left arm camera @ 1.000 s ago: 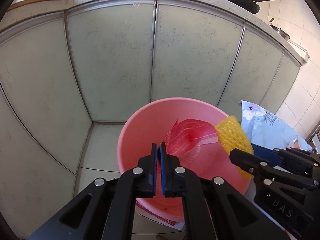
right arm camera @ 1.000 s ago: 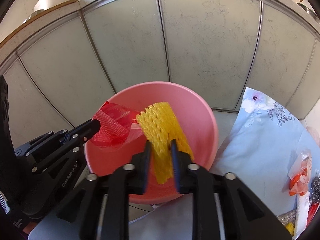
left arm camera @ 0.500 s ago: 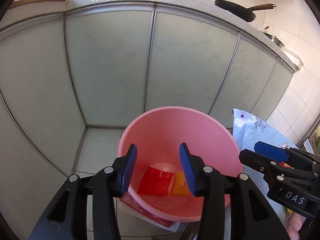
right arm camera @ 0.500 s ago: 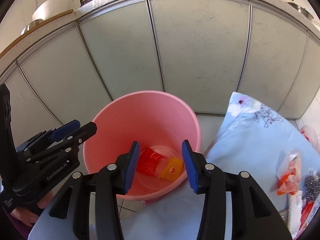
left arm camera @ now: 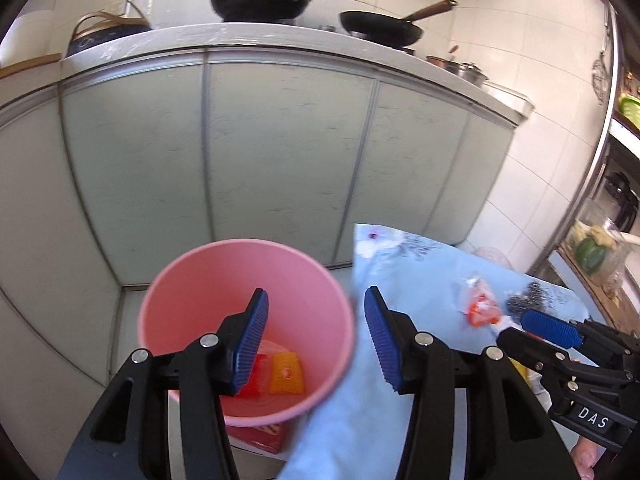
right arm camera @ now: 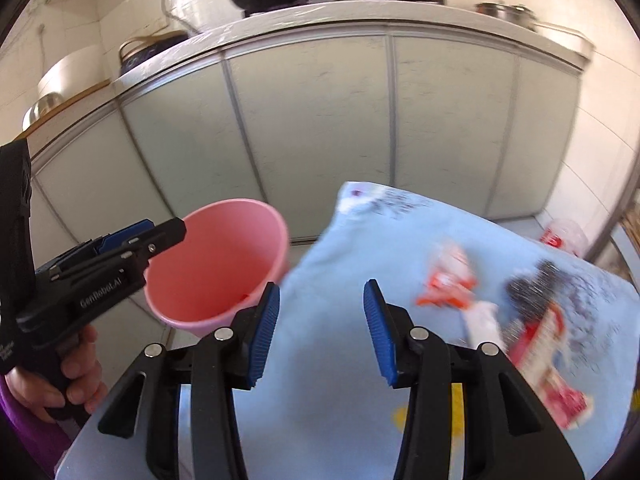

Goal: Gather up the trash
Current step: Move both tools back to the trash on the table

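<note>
A pink bucket [left arm camera: 200, 280] stands on the floor by the cabinets; it also shows in the right wrist view [right arm camera: 224, 248]. A red net [left arm camera: 256, 376] and a yellow foam net [left arm camera: 286, 374] lie at its bottom. My left gripper [left arm camera: 316, 340] is open and empty above the bucket's right rim. My right gripper [right arm camera: 320, 332] is open and empty over the light blue cloth [right arm camera: 340, 420]. On the cloth lie an orange-and-clear wrapper [right arm camera: 450, 280], a dark scouring ball [right arm camera: 532, 284] and a red-and-white packet [right arm camera: 548, 364], all blurred.
Pale green cabinet doors [left arm camera: 280, 152] rise behind the bucket under a white counter [left arm camera: 280, 36] with two black pans. A red box [left arm camera: 260, 436] lies under the bucket. A clear cup with red print [right arm camera: 564, 236] sits beyond the cloth.
Both grippers opened and dropped the red and yellow nets into the bucket. Since then both have swung right, toward the blue cloth and its trash.
</note>
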`<state>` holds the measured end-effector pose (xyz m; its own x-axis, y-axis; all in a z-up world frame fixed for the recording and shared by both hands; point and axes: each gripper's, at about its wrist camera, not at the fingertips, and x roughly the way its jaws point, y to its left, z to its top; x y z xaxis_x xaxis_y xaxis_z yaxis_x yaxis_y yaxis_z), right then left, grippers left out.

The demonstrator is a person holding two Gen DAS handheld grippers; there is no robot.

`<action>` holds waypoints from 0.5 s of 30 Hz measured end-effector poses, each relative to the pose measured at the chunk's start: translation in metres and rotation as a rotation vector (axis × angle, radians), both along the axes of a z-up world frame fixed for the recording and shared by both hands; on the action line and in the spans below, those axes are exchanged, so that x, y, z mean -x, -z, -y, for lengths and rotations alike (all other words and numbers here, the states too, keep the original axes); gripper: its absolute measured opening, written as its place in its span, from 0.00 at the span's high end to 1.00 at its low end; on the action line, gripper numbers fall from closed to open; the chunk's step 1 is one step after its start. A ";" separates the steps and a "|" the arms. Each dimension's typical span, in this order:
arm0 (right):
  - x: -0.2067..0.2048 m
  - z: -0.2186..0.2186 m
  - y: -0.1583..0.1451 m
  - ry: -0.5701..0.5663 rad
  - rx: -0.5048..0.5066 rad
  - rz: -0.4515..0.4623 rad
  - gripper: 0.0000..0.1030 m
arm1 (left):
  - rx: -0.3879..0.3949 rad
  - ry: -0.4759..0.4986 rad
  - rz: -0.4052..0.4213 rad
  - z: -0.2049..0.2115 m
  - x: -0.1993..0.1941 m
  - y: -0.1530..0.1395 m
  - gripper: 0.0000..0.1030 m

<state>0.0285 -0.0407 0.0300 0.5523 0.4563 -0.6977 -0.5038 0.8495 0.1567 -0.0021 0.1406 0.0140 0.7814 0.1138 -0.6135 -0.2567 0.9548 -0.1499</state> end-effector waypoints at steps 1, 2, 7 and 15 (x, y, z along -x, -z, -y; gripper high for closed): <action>0.003 0.015 0.000 0.024 -0.003 0.000 0.57 | 0.003 0.017 0.002 0.009 -0.001 0.000 0.52; 0.006 0.027 0.000 0.042 -0.010 0.006 0.57 | 0.005 0.034 0.004 0.018 -0.003 -0.001 0.52; 0.022 0.084 0.002 0.142 0.003 0.028 0.57 | -0.006 0.122 0.009 0.061 -0.013 -0.005 0.52; 0.049 0.147 0.012 0.236 -0.010 0.028 0.57 | -0.028 0.206 0.002 0.114 -0.015 -0.011 0.52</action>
<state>-0.0207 -0.1874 0.0179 0.6641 0.3190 -0.6762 -0.2954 0.9428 0.1546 0.0130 0.0268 0.0249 0.7910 -0.0316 -0.6110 -0.0553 0.9909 -0.1229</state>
